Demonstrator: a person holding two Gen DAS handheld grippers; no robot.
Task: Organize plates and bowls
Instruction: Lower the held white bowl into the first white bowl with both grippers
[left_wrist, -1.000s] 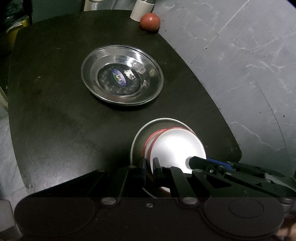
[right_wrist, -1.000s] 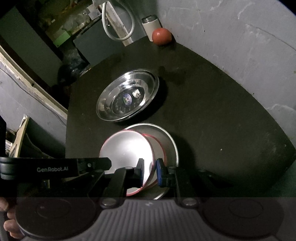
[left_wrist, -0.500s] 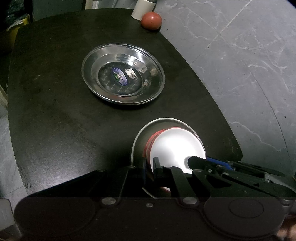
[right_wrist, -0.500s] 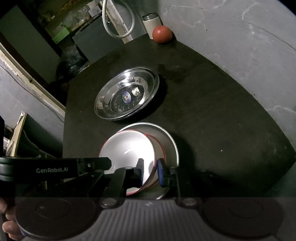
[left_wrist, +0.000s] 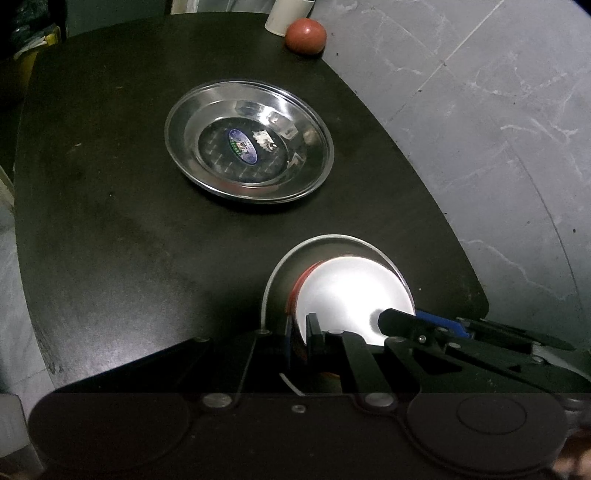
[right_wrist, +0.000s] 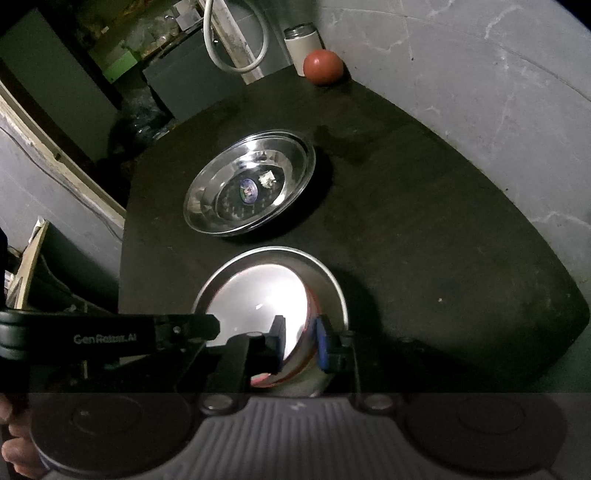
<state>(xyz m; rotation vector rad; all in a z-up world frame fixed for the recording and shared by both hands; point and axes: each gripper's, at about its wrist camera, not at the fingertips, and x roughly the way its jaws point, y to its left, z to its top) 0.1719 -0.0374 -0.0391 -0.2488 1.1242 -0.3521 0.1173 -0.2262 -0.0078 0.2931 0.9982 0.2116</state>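
A white bowl with a red rim (left_wrist: 351, 291) (right_wrist: 258, 295) sits nested in a steel bowl (left_wrist: 280, 266) (right_wrist: 332, 280) near the front edge of the dark table (left_wrist: 110, 221). My left gripper (left_wrist: 301, 332) is shut on the near rim of the red-rimmed bowl. My right gripper (right_wrist: 300, 338) straddles the opposite rim; its jaws are opening, and a gap shows between the inner finger and the rim. Behind the bowls lies a wide steel plate (left_wrist: 249, 147) (right_wrist: 251, 184) with a blue sticker.
A red ball-like fruit (left_wrist: 306, 36) (right_wrist: 323, 66) and a white cylinder (left_wrist: 286, 14) (right_wrist: 301, 44) stand at the table's far corner. Grey marble floor lies to the right of the table. Dark clutter and a hose show behind it in the right wrist view.
The red-rimmed bowl has settled deeper and more centred in the steel bowl. The right gripper's jaws have parted slightly around the rim. The left gripper has kept its grip.
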